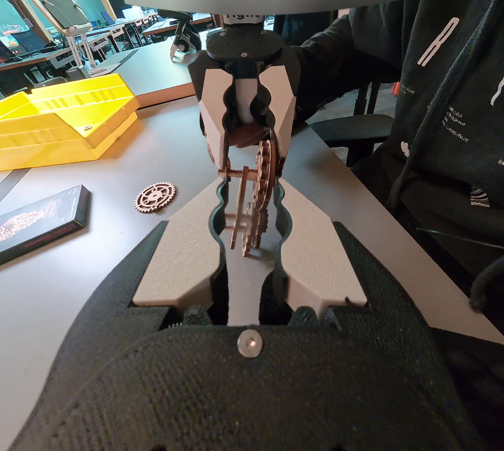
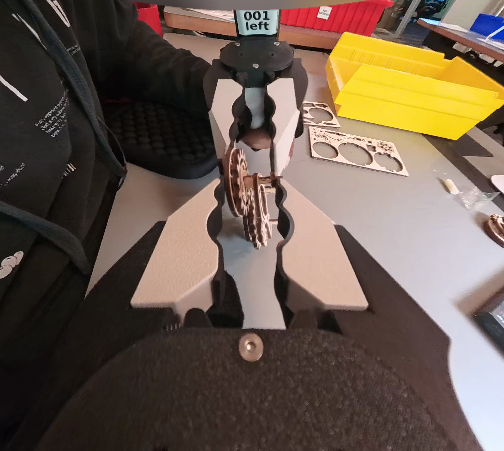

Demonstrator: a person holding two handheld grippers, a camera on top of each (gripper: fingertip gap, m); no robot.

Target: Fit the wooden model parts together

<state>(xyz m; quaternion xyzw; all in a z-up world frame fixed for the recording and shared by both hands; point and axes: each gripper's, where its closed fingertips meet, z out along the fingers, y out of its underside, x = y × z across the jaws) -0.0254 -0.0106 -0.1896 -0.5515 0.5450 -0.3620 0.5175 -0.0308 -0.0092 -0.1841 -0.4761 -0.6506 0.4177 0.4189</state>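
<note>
My right gripper (image 2: 249, 187) reaches forward with its jaws set around the wooden gear assembly (image 2: 246, 200), which stands on edge on the grey table (image 2: 368, 219). The left gripper (image 2: 249, 165) faces me from the far side, its tips at the same assembly. Two punched-out wooden sheets (image 2: 354, 150) lie beside a yellow bin (image 2: 409, 94).

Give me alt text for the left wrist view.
Two grippers, the left gripper near and the right gripper opposite, meet around an upright wooden gear assembly on a grey table. A loose gear lies left.
</note>
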